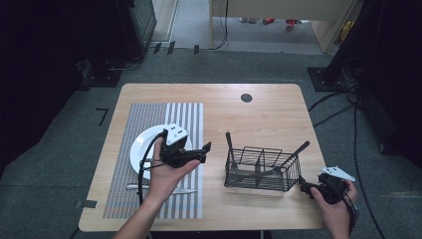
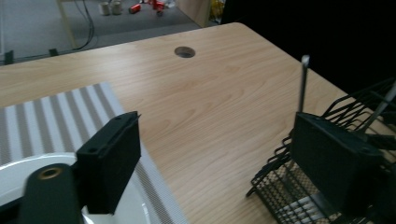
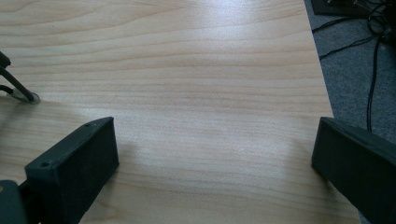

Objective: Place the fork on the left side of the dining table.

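we see a black wire caddy (image 1: 262, 169) upright near the surface's front right corner, its compartments holding dark-handled utensils (image 1: 295, 152) that lean out above its rim.

The wooden surface (image 1: 259, 119) has a round hole (image 1: 246, 97) near its far edge. A striped placemat (image 1: 149, 119) covers its left part, running to the near edge. A black wire basket (image 1: 262, 169) stands right of the middle, toward the near edge.
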`<action>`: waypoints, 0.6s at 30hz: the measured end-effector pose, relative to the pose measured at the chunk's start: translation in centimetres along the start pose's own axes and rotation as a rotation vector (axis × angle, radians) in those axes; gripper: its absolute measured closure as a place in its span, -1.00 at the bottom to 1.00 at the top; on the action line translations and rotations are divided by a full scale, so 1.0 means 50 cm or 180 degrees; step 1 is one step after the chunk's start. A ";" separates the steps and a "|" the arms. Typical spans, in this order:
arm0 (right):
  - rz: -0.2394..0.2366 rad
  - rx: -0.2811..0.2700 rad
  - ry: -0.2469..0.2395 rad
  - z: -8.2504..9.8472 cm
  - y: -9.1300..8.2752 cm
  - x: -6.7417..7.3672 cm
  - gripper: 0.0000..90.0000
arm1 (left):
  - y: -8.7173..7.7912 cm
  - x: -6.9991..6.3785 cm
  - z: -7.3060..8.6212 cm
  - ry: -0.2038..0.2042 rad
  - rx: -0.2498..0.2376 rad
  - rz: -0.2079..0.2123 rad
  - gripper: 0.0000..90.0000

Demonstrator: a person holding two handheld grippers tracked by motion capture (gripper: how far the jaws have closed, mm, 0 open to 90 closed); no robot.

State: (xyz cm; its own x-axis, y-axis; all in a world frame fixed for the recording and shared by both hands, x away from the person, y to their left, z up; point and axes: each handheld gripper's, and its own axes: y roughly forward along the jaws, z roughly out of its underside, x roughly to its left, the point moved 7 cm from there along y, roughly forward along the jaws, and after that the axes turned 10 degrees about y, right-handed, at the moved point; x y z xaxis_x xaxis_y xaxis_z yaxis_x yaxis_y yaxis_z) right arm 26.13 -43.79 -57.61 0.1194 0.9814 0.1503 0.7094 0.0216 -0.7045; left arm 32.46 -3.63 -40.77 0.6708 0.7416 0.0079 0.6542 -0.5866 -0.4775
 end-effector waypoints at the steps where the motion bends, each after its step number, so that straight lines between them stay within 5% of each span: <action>1: -0.0001 -0.0002 -0.0004 0.000 0.000 0.000 -0.99 | 0.010 -0.013 -0.006 0.0008 -0.0006 0.0060 -0.48; 6: -0.0001 -0.0002 -0.0005 0.000 0.000 0.000 -0.99 | 0.028 -0.035 -0.018 0.0069 -0.0009 0.0216 -0.25; 11: -0.0003 -0.0008 -0.0010 0.000 0.000 0.000 -0.99 | 0.054 -0.054 -0.035 0.0029 0.0003 0.0531 0.01; 18: -0.0004 -0.0004 -0.0007 0.000 0.000 0.000 -0.99 | 0.081 -0.071 -0.042 0.0066 0.0061 0.0655 0.24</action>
State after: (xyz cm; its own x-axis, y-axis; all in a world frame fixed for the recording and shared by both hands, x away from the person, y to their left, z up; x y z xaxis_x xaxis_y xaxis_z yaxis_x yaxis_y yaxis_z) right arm 26.13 -43.79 -57.61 0.1168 0.9818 0.1497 0.7105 0.0227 -0.7034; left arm 33.46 -9.32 -40.87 0.7968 0.5997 -0.0736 0.4959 -0.7186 -0.4875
